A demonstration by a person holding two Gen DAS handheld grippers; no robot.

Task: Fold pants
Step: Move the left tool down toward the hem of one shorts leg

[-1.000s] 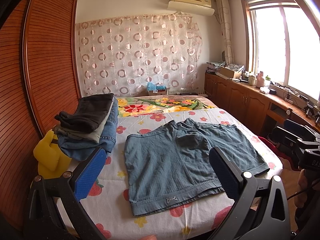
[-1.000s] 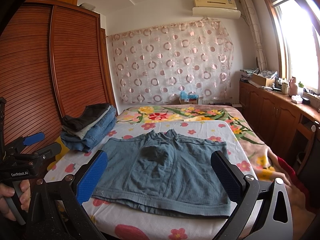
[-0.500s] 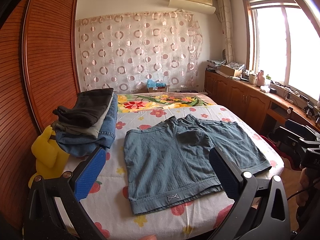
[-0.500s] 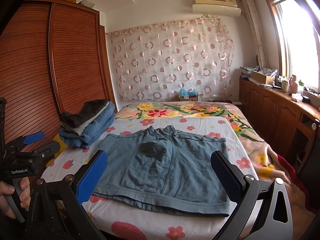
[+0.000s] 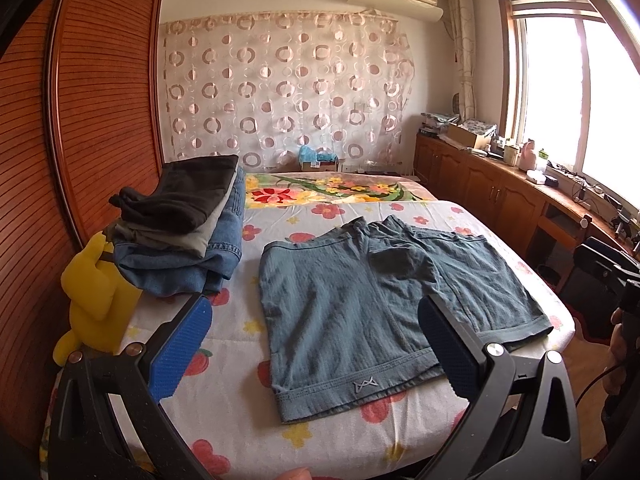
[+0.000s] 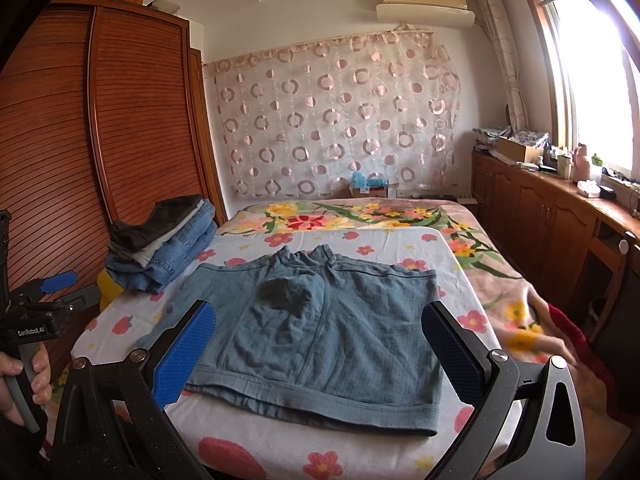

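Wardrobe: a tall reddish-brown slatted wooden wardrobe (image 5: 60,152) stands along the left side of the bed.
Toy: a bright yellow plush toy (image 5: 94,300) sits at the bed's left edge, partly under the clothes stack.
Stack: a pile of folded clothes (image 5: 184,232), dark grey on top, pale grey beneath, blue denim at the bottom, rests on the left part of the bed, apart from the shorts.
Left gripper: the black two-finger left gripper with blue pads (image 5: 316,350) hangs above the near edge of the bed, its fingers spread wide with nothing between them; a hand (image 6: 20,384) holds its handle.
Bed: a wide bed covered by a white sheet with red and yellow flowers (image 5: 240,412) fills the middle of the room.
Pants: the short blue-grey knit pants (image 5: 360,312) lie spread flat on the sheet, waistband toward the near edge, legs pointing to the far curtain; one patch near the crotch looks darker.
Right gripper: the matching black right gripper with blue pads (image 6: 318,350) hovers over the waistband end, fingers wide apart and holding nothing.
Cabinets: low brown wooden cabinets (image 6: 540,216) run under the bright window on the right.
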